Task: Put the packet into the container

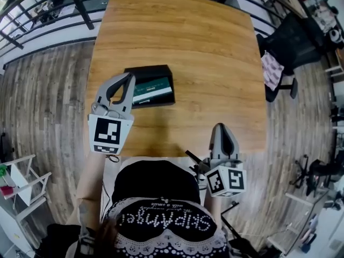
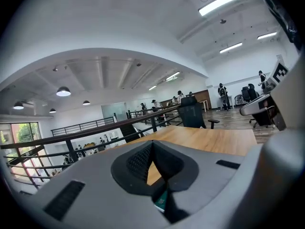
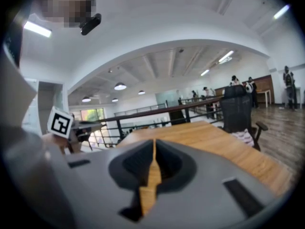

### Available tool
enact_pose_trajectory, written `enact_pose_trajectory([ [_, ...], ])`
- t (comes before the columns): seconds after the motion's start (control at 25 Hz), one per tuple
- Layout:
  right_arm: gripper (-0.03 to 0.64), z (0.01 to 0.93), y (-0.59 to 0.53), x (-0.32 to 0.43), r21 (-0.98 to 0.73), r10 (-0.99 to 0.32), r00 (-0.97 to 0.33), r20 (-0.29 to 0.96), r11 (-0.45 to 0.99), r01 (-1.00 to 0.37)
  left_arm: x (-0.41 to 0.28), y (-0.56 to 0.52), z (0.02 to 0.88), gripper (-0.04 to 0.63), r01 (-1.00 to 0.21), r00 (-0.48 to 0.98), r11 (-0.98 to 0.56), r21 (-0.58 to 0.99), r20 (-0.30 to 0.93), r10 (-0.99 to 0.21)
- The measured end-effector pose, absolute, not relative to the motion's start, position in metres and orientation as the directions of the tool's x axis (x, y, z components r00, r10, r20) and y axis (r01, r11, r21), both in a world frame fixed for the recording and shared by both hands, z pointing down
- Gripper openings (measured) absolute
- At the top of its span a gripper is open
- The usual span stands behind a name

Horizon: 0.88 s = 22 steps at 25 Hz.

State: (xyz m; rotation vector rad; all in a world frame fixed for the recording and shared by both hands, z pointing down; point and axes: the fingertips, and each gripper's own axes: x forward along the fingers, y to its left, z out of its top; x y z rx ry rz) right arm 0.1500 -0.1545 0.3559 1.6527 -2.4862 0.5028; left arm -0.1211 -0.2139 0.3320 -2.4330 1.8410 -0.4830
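The wooden tabletop (image 1: 215, 63) carries only a black container (image 1: 145, 70) near its left side. The green packet (image 1: 153, 88) lies flat inside it, so the job looks done to me. The left gripper (image 1: 130, 77) hovers just beside the container, jaws together and empty. The right gripper (image 1: 222, 128) hangs well apart at the near edge, jaws together and empty too.

My left gripper (image 1: 130, 78) and right gripper (image 1: 222, 127) are pale grey, each with a cube of black-and-white square markers. Near frame centre, the packet (image 1: 153, 89) is dark green with a white band, the container (image 1: 148, 69) black, and the table (image 1: 215, 63) honey-brown with fine grain.
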Motion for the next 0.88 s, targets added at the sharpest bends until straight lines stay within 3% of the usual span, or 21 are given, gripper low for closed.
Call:
enact_pose_trajectory([
  [0.88, 0.038, 0.318, -0.170, 0.166, -0.160, -0.854, -0.485, 0.190, 0.460, -0.873, -0.134, -0.127, 0.285, 0.031, -0.996, 0.021, -0.026, -0.082, 0.065, -0.998],
])
